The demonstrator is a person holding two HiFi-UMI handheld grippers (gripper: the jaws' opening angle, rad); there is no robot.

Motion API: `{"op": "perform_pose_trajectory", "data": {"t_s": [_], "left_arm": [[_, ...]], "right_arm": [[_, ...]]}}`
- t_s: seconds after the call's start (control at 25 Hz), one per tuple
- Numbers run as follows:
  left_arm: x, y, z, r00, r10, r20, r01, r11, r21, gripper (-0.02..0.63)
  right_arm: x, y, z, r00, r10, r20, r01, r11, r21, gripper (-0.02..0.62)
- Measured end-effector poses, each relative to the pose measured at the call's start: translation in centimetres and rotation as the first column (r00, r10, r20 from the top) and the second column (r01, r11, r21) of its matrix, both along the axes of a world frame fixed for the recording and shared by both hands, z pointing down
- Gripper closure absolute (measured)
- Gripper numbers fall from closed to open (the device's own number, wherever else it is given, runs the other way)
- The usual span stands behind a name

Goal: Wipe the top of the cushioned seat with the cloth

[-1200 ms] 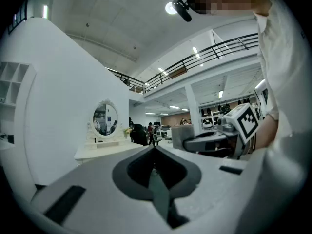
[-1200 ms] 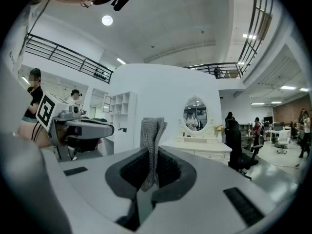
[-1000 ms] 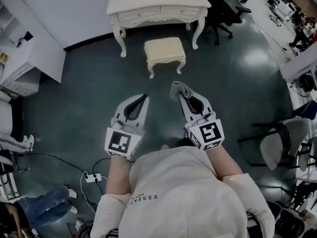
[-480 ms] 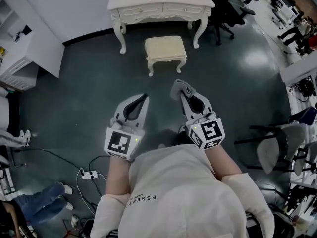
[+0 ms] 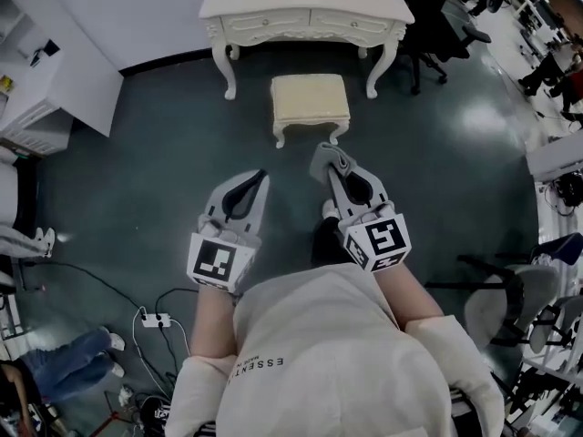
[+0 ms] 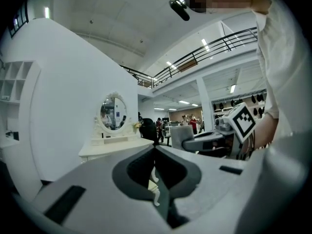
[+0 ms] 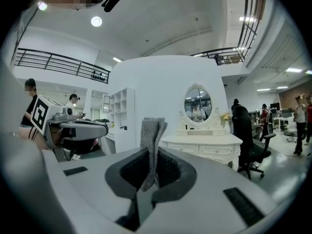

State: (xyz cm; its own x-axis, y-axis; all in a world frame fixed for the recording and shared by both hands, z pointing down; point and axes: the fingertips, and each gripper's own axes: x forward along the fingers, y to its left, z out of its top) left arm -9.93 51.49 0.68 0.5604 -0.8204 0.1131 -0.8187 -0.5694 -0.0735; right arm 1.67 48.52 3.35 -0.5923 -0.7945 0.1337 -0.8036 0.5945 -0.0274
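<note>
The cushioned seat (image 5: 310, 98) is a small cream stool with carved white legs, standing on the dark floor in front of a white dressing table. My right gripper (image 5: 321, 160) is shut on a folded grey cloth (image 5: 328, 163) that sticks up past its tips, just short of the stool's near edge. In the right gripper view the cloth (image 7: 152, 140) rises from between the closed jaws of my right gripper (image 7: 151, 178). My left gripper (image 5: 261, 178) is shut and holds nothing, to the left of the right one and farther from the stool. In its own view the left gripper (image 6: 156, 150) shows the stool's leg (image 6: 155, 191) below.
A white dressing table (image 5: 305, 7) with an oval mirror (image 7: 197, 104) stands just behind the stool. A black office chair (image 5: 433, 35) is at its right. White shelving (image 5: 46, 71) is at the left, cables and a power strip (image 5: 153, 320) on the floor near left, another chair (image 5: 506, 303) at right.
I have stepped closer to the stool: both grippers now sit nearer its front edge, and the right gripper with the cloth almost reaches it. Both stay shut.
</note>
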Motion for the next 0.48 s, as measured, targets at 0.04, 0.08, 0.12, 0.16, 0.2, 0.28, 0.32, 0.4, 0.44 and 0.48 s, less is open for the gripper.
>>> {"op": "perform_pose_trajectory", "data": {"t_s": [0.04, 0.08, 0.12, 0.16, 0.2, 0.28, 0.32, 0.4, 0.44, 0.48], "left_arm": [[0.5, -1.5, 0.0, 1.0, -0.012, 0.001, 0.012, 1.0, -0.001, 0.604], [1.0, -3.0, -0.1, 1.0, -0.021, 0.005, 0.021, 1.0, -0.001, 0.604], [1.6, -4.6, -0.1, 1.0, -0.027, 0.012, 0.027, 1.0, 0.001, 0.604], [2.3, -6.2, -0.2, 0.999, -0.034, 0.016, 0.034, 0.999, 0.0, 0.604], [3.0, -7.8, -0.3, 0.999, -0.046, 0.014, 0.046, 0.999, -0.005, 0.604], [4.3, -11.2, -0.5, 0.997, -0.074, 0.008, 0.074, 0.997, -0.018, 0.604], [5.0, -13.0, -0.4, 0.996, -0.086, 0.009, 0.086, 0.996, -0.023, 0.604], [6.3, -16.4, -0.2, 0.995, -0.098, 0.016, 0.098, 0.995, -0.032, 0.604], [7.0, -18.1, 0.0, 0.995, -0.1, 0.023, 0.101, 0.994, -0.032, 0.604], [7.6, -19.7, 0.2, 0.994, -0.105, 0.032, 0.106, 0.994, -0.029, 0.604]], "right_arm": [[0.4, -1.6, 0.0, 1.0, -0.013, 0.001, 0.013, 1.0, -0.002, 0.568], [0.9, -3.3, 0.0, 1.0, -0.026, 0.002, 0.026, 1.0, -0.006, 0.568], [1.5, -5.0, -0.1, 0.999, -0.038, 0.003, 0.038, 0.999, -0.009, 0.568], [2.1, -6.8, -0.2, 0.999, -0.051, 0.002, 0.051, 0.999, -0.011, 0.568], [2.7, -8.6, -0.3, 0.998, -0.063, -0.003, 0.063, 0.998, -0.012, 0.568], [4.1, -12.3, -0.3, 0.996, -0.086, -0.014, 0.086, 0.996, -0.016, 0.568], [4.8, -14.1, -0.2, 0.995, -0.097, -0.016, 0.097, 0.995, -0.021, 0.568], [5.9, -17.8, -0.1, 0.993, -0.12, -0.019, 0.119, 0.992, -0.033, 0.568], [6.4, -19.5, 0.0, 0.991, -0.132, -0.022, 0.131, 0.991, -0.036, 0.568], [6.8, -21.2, 0.1, 0.989, -0.145, -0.029, 0.144, 0.989, -0.037, 0.568]]}}
